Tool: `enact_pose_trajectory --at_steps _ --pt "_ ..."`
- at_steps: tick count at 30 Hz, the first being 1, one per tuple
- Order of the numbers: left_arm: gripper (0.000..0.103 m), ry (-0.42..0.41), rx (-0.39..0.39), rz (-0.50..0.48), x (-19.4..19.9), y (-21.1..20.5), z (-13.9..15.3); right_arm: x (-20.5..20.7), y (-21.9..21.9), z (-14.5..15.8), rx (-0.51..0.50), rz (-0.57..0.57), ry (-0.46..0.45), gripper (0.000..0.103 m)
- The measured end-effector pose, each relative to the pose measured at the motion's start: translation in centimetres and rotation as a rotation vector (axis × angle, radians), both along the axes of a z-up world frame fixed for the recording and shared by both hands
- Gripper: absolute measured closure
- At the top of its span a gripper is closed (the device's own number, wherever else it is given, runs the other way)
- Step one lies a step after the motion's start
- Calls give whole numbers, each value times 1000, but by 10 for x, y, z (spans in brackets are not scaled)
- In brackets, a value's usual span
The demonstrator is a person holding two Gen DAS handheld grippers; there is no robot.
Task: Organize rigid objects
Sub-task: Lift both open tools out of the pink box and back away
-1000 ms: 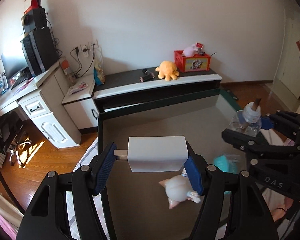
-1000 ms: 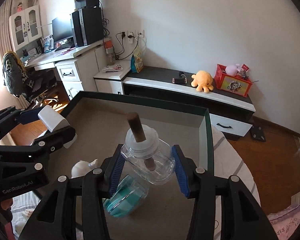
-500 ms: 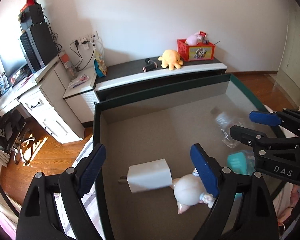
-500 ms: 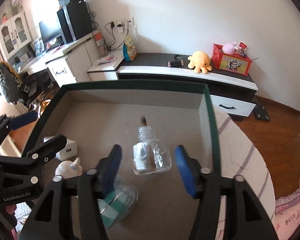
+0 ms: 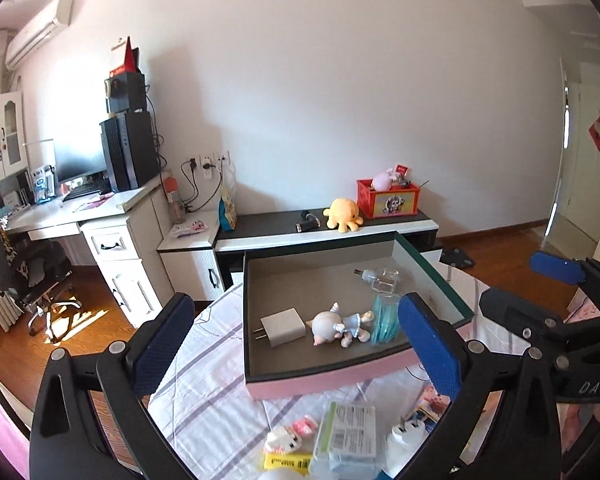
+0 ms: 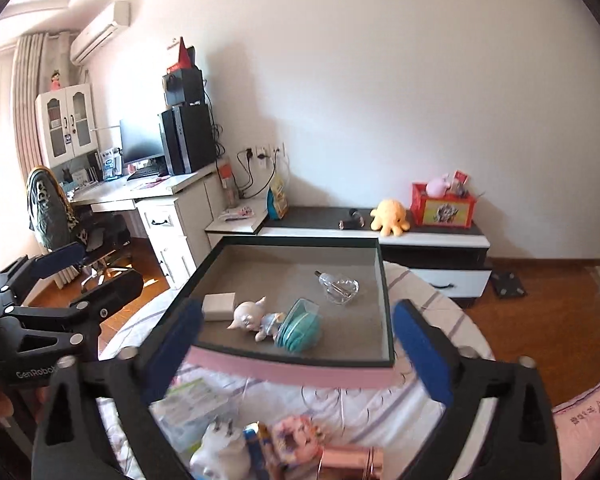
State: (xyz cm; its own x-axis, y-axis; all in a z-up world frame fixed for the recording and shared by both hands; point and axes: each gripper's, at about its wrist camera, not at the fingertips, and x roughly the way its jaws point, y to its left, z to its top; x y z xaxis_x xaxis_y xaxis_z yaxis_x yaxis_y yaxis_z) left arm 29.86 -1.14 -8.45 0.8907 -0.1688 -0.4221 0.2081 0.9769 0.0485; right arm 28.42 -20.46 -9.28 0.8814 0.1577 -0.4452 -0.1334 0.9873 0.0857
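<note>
A pink box with a grey inside lies on the bed; it also shows in the right wrist view. In it lie a white charger, a small doll, a teal item in clear wrap and a clear glass bottle. The right wrist view shows the charger, doll, teal item and bottle. My left gripper is open and empty, above the box's near side. My right gripper is open and empty, held back over the bed.
Loose small items lie on the striped bedsheet in front of the box: a green-labelled packet, a white plug, a pink toy. A desk and a low cabinet stand beyond the bed.
Both grippers opened and dropped their loads, the charger and the bottle, into the box. Both then pulled back and up, so the whole box and the bed now show.
</note>
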Motion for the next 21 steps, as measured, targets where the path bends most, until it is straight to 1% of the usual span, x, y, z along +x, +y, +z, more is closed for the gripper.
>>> enact_pose_trajectory --at_steps 4,7,11,16,21 --pt "0 -81 -15 46 -65 8 7 -63 14 11 -31 -27 -102 0" --pt "0 -113 -20 76 -104 14 10 -100 17 17 -33 -52 -147 0" --pt "0 -167 -20 110 -147 15 14 -141 20 23 -36 -87 -181 0" --pt "0 -211 -54 127 -187 21 17 -179 21 25 -20 -106 -212 0" --pt "0 -245 -39 138 -213 20 19 -207 24 25 -27 -123 -226 0"
